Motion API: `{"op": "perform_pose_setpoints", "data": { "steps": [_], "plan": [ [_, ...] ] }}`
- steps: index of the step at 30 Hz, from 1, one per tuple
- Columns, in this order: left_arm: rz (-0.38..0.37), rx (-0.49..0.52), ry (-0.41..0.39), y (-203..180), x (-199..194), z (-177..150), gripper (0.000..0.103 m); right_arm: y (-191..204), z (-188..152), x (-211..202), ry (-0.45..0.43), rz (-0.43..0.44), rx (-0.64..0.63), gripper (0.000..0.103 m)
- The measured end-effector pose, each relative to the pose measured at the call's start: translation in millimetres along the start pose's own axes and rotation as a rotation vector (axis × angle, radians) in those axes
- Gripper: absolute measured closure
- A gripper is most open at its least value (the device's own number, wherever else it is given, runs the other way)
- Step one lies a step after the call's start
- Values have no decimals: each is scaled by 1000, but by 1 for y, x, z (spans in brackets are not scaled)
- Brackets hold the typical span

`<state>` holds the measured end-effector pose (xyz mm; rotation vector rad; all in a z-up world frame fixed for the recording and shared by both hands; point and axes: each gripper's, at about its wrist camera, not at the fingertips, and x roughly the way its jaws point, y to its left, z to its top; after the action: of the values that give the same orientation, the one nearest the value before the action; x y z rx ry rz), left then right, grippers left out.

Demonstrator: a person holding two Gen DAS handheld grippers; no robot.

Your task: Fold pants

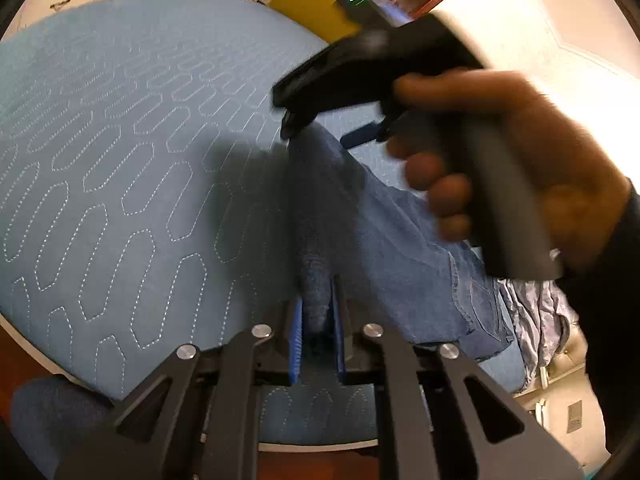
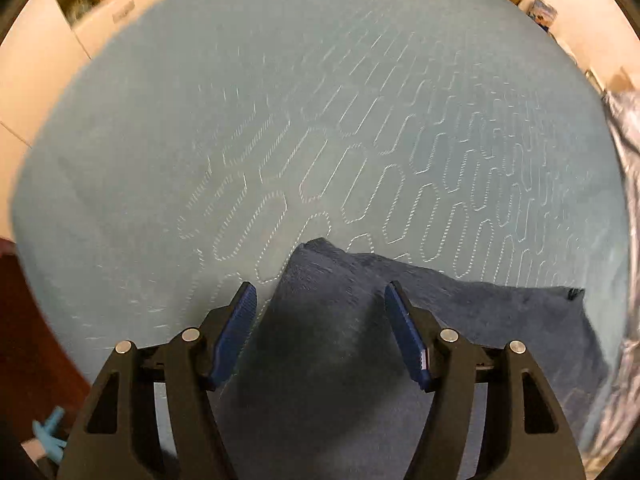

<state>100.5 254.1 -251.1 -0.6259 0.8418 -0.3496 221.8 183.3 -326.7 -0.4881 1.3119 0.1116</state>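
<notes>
Pinching a raised fold of denim, the left gripper [image 1: 318, 322] sits at 6 o'clock in its own view — blue pads [image 1: 297, 332] nearly together with cloth squeezed between them. From that fold the jeans [image 1: 384, 248] run toward 3 o'clock across the quilted light-blue bedspread [image 1: 120, 152], a pocket seam showing near the right edge. Beyond, at 1 to 3 o'clock, a hand [image 1: 532, 168] holds the right gripper [image 1: 296, 120], blurred, its tips just above the far end of the fold; contact cannot be told.

Right wrist view: right gripper [image 2: 320, 332] released, jaws spread wide, blue pads [image 2: 236, 336] on either side of a peaked ridge of the jeans [image 2: 340, 308] without pressing it. Denim spreads toward 4 o'clock. Past it, the bedspread [image 2: 300, 120] fills the view — stitching smeared. Crumpled grey-blue fabric [image 2: 624, 152] lies at 3 o'clock; a yellow chair [image 1: 312, 0] stands at 12 o'clock in the left view.
</notes>
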Motion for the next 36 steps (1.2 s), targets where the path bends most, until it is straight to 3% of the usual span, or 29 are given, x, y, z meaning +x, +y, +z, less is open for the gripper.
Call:
{"op": "perform_pose_setpoints", "data": {
  "steps": [5, 6, 7, 8, 10, 11, 15, 17, 18, 21, 24, 28, 30, 34, 36],
  "plan": [
    [10, 14, -31, -9, -5, -7, 92, 21, -16, 15, -49, -140, 5, 39],
    [12, 13, -34, -8, -6, -8, 92, 26, -19, 16, -59, -151, -7, 44],
    [14, 2, -37, -7, -6, -9, 89, 30, -20, 18, -61, -137, -18, 60],
    [19, -28, -45, -3, -6, -12, 83, 33, -23, 17, -69, -137, -15, 63],
    [35, -91, -46, 5, -5, -17, 32, 29, -23, 12, -90, -140, -9, 76],
    [35, -128, -54, 8, -4, -21, 30, 29, -24, 9, -94, -132, -6, 78],
    [35, -158, -42, 3, 13, -28, 31, 21, -23, -4, -110, -90, 17, 82],
    [70, -176, -31, 2, 21, -27, 54, 10, -22, -9, -119, -55, 23, 83],
    [55, -183, -15, 1, 25, -26, 74, 6, -22, -13, -122, -34, 28, 83],
    [75, -118, -29, -19, 21, -26, 88, -15, -22, -25, -137, 48, 52, 86],
    [118, -14, -81, -56, 4, -25, 90, -37, -26, -43, -167, 145, 83, 88],
    [218, 193, -161, -143, -12, -28, 91, -91, -41, -93, -240, 319, 126, 89],
    [249, 365, -227, -218, -14, -39, 91, -132, -51, -117, -273, 404, 157, 89],
    [220, 628, -295, -345, 14, -75, 91, -277, -94, -167, -360, 545, 266, 89],
    [189, 769, -308, -408, 48, -106, 91, -341, -117, -177, -389, 564, 309, 89]
  ]
}}
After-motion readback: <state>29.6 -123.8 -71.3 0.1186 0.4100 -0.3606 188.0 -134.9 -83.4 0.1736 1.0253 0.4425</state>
